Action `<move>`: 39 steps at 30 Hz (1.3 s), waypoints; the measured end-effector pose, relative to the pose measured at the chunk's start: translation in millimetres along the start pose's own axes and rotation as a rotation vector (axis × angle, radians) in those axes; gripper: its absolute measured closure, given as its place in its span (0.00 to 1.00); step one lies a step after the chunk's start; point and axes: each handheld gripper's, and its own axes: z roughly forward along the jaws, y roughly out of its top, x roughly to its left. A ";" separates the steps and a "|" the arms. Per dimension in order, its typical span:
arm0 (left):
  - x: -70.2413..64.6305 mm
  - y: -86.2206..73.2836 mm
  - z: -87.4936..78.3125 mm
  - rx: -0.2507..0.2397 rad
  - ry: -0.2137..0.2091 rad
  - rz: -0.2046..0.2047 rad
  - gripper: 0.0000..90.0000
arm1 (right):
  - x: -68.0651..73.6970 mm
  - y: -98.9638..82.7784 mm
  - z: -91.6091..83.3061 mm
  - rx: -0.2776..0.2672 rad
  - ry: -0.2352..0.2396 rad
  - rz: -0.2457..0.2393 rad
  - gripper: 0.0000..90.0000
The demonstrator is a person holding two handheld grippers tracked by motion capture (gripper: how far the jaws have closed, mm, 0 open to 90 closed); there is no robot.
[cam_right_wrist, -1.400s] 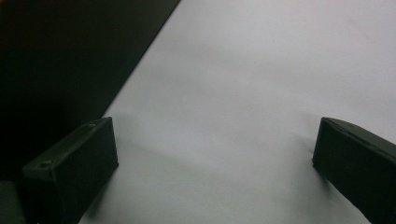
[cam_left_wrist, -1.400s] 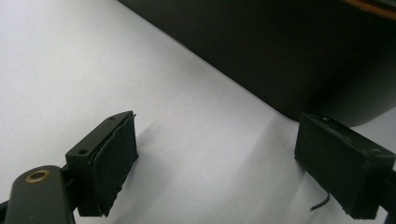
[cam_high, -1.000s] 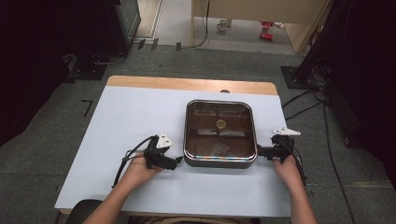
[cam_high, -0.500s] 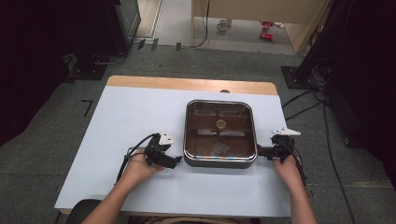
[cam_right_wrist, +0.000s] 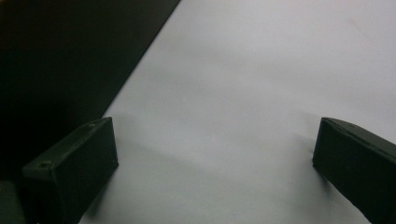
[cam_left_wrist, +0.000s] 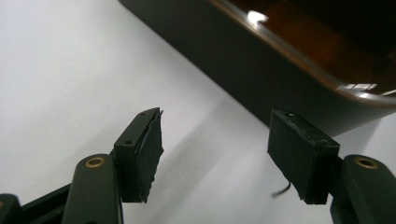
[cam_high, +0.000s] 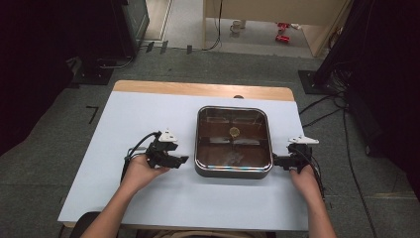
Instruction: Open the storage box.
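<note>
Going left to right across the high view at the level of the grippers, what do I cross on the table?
Bare table top → left gripper, fingers apart with nothing between them, having just been closing → square dark pan → right gripper at the pan's right side → cables on the floor.

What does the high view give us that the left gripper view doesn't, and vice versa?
High view: the whole square pan with its glass lid and knob, both hands, the right gripper at the pan's right edge, the floor. Left gripper view: the left gripper close up, jaws apart with nothing between them. Shared: the pan's dark side wall and the white table.
</note>
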 end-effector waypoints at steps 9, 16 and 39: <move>-10.6 27.5 -12.1 -0.029 0.009 0.064 0.37 | 0.0 -0.1 0.0 0.000 0.000 -0.001 0.00; -13.0 54.0 -10.6 -0.042 -0.029 0.096 0.40 | 0.2 -0.1 -0.1 0.000 -0.001 -0.001 0.00; -24.0 110.3 29.0 -0.039 -0.123 0.149 0.42 | 0.3 -0.2 -0.1 0.000 -0.001 0.001 0.00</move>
